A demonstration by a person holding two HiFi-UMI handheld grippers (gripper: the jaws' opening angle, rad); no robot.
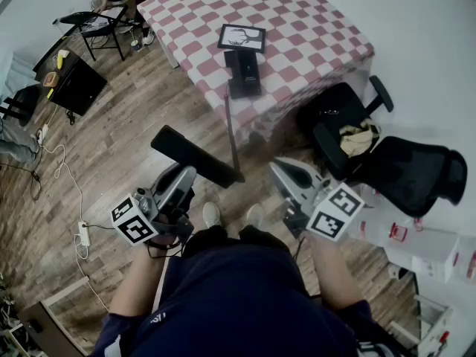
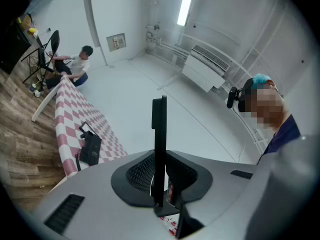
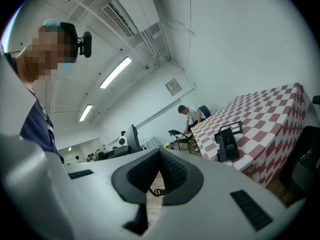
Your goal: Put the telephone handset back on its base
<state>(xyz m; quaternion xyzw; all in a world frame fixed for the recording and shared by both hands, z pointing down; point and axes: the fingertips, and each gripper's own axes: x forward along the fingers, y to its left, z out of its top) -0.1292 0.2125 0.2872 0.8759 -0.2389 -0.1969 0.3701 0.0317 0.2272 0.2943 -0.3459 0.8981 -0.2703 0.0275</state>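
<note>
Above wood floor [image 1: 134, 117], left gripper [image 1: 187, 174] clamps handset [image 1: 197, 158].

handset [image 1: 197, 157]: black, slim straight bar; off its cradle.
handset pose: clamped near one end between the jaws of the left gripper [image 1: 186, 178]; free end juts out past them, toward the table [image 1: 297, 21].
cord [image 1: 231, 136]: thin, dark; hangs from the table edge down toward the handset.
base [image 1: 243, 71]: black, oblong; lies flat on the red-and-white checked table, near its front edge, well apart from the handset.
</note>
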